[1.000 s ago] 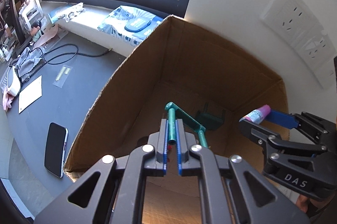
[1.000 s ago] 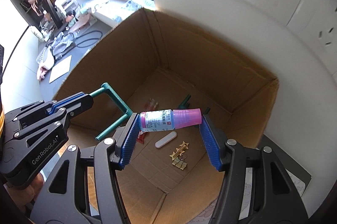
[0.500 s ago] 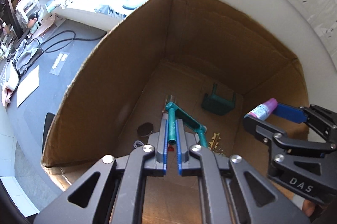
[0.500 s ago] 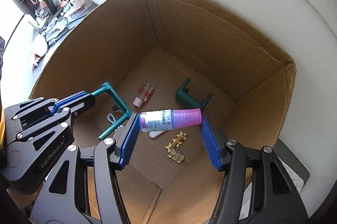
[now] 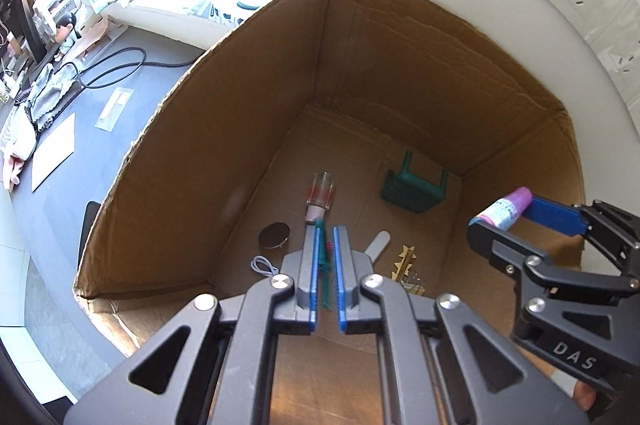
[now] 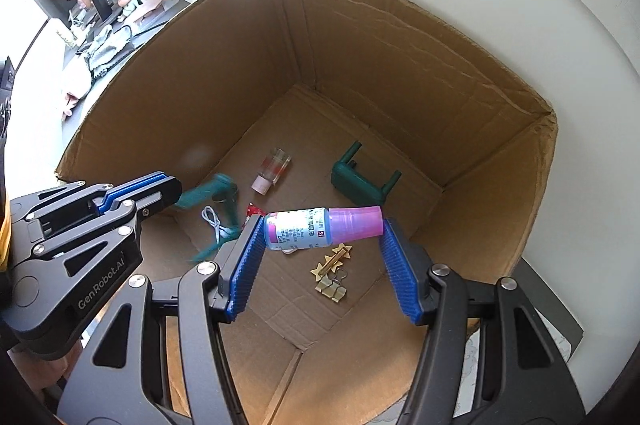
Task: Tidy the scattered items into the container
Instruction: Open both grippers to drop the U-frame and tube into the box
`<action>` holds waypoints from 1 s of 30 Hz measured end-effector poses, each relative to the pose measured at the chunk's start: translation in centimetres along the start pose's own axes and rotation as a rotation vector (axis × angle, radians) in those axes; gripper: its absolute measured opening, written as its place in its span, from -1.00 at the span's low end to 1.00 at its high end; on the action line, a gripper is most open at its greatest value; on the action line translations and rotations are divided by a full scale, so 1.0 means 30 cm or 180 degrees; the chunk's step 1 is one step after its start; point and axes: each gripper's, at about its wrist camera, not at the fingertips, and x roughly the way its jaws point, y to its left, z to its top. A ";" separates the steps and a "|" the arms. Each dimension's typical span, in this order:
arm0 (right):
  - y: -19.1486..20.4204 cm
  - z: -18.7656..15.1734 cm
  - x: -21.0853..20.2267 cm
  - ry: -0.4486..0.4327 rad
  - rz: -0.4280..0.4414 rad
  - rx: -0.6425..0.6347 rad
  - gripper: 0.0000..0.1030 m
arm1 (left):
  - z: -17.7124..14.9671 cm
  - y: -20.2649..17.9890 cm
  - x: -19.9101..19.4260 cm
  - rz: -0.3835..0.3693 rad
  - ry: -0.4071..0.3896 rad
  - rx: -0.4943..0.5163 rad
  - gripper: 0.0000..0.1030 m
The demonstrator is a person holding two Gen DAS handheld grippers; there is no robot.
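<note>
a: so, biggest first — where does the open brown cardboard box (image 6: 400, 73) sit relative to the hands?

b: straight below both of them. each gripper points steeply down into it, above the near half of its floor, where a dark green toy stool (image 6: 360, 181), a small clear vial with a pink cap (image 6: 272, 169) and gold binder clips (image 6: 332, 289) already lie.

a: and the right gripper (image 6: 322, 253)?

b: its blue pads stand wide apart, clamped end to end on a small bottle with a white label and a pink cap (image 6: 320, 227). the bottle's long axis runs crosswise, pad to pad, roughly level, cap to the right in that view.

a: the left gripper (image 5: 327, 277)?

b: nearly shut, pinching a thin teal bent-rod frame (image 5: 325, 277) that hangs down past the fingertips and looks blurred from the right camera.

a: what decides the next move?

b: i'd judge only the drop. both things hang inside the walls with bare cardboard beneath, neither hand nearer than the other, so opening the jaws should land them.
</note>
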 end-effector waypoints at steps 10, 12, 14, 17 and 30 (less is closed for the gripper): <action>-0.020 0.007 -0.058 -0.0158 -0.0163 0.0011 1.00 | 0.008 0.032 -0.005 0.0077 -0.0042 -0.0062 0.79; -0.021 0.010 -0.071 -0.0181 -0.0189 0.0009 1.00 | 0.008 0.029 -0.014 0.0091 -0.0087 -0.0042 0.83; -0.022 0.012 -0.081 -0.0190 -0.0189 -0.0002 1.00 | 0.010 0.027 -0.018 0.0112 -0.0112 -0.0035 0.86; -0.026 0.008 -0.096 -0.0216 -0.0205 -0.0003 1.00 | 0.012 0.027 -0.025 0.0144 -0.0145 -0.0022 0.97; -0.040 -0.012 -0.138 -0.0314 -0.0235 0.0071 1.00 | 0.013 0.008 -0.066 0.0172 -0.0230 0.0003 1.00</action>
